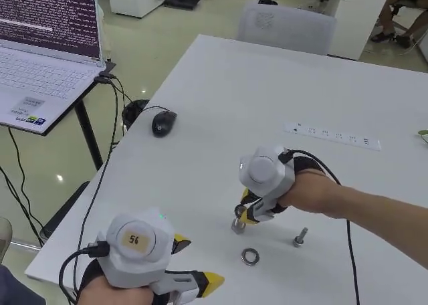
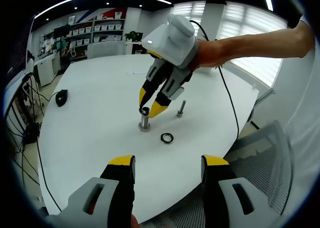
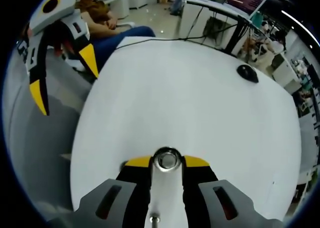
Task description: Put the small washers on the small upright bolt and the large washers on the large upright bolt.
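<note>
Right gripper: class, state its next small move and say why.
Probably open the right gripper: its jaws pinch a washer at the top of the large bolt, so letting go should drop it onto the shaft.

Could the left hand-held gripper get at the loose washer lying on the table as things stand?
Probably yes. The loose washer lies flat on bare table ahead of the open left hand-held gripper, nothing between them. The right hand-held gripper is at the large bolt just beyond.
</note>
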`<state>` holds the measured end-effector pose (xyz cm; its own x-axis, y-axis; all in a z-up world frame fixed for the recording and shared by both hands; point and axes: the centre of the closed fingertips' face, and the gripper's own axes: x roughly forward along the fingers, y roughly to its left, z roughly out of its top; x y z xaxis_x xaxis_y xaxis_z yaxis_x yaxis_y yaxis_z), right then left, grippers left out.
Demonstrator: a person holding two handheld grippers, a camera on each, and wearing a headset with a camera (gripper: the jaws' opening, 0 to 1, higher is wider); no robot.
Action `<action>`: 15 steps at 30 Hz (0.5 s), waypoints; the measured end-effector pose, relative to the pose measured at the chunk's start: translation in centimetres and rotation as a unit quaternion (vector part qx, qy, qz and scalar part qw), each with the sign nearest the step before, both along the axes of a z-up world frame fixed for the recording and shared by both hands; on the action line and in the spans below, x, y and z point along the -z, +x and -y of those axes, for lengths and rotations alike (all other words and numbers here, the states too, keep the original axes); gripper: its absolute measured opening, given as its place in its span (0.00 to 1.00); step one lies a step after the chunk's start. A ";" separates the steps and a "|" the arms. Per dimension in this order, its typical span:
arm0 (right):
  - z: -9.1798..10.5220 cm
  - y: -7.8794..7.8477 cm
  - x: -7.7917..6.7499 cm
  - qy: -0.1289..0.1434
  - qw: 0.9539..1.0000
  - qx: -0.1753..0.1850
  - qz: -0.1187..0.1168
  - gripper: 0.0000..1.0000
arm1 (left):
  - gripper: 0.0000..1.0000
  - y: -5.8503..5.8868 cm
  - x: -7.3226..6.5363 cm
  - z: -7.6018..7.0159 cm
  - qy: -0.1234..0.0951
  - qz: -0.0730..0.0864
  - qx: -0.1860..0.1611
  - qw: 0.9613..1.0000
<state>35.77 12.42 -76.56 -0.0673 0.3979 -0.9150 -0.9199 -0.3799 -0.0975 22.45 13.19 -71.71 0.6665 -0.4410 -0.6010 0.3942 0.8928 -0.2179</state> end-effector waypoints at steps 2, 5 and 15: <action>0.0 0.1 0.3 -0.002 1.000 0.004 -0.002 0.23 | 0.52 0.0 0.1 0.0 0.001 -0.001 0.001 1.000; 0.0 0.1 0.3 -0.001 1.000 0.006 -0.005 0.23 | 0.52 0.0 0.0 0.0 0.000 0.000 0.001 1.000; -0.2 0.2 0.7 -0.002 1.000 0.016 -0.009 0.23 | 0.52 0.0 0.1 0.2 0.001 -0.002 0.004 1.000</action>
<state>35.96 12.62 -77.26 -0.0710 0.3962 -0.9154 -0.9332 -0.3505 -0.0794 22.48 13.01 -71.79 0.6608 -0.4451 -0.6043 0.4013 0.8900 -0.2167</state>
